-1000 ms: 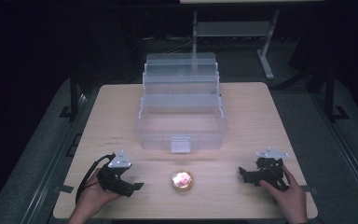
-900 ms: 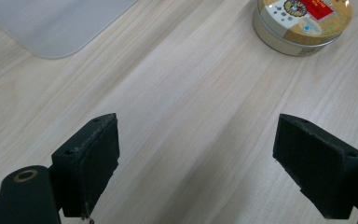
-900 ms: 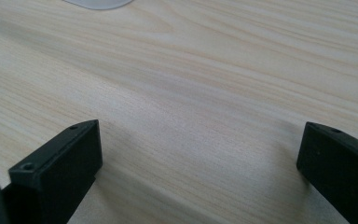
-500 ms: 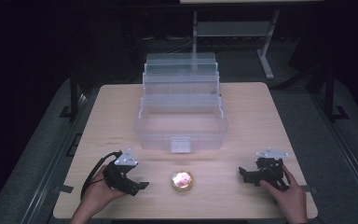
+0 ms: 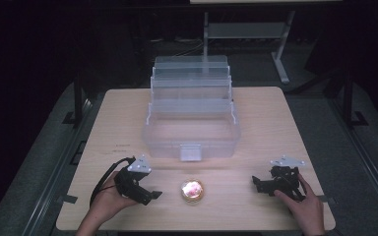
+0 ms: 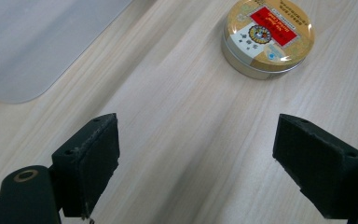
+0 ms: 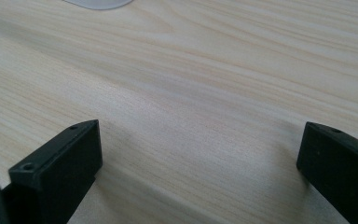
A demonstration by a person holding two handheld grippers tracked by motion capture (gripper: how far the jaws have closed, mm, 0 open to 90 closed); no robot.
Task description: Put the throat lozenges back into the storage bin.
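Since a second ago the left gripper [image 5: 150, 195] has edged toward the round gold tin [image 5: 192, 191] at the worktop's [image 5: 275, 128] near edge, jaws wide and empty. Right gripper [image 5: 258, 184] rests agape. Centre the tin between the jaws before closing.

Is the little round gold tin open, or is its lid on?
Shut. The round tin sits flat on the table with its printed gold lid seated all around the rim. What is inside cannot be told.
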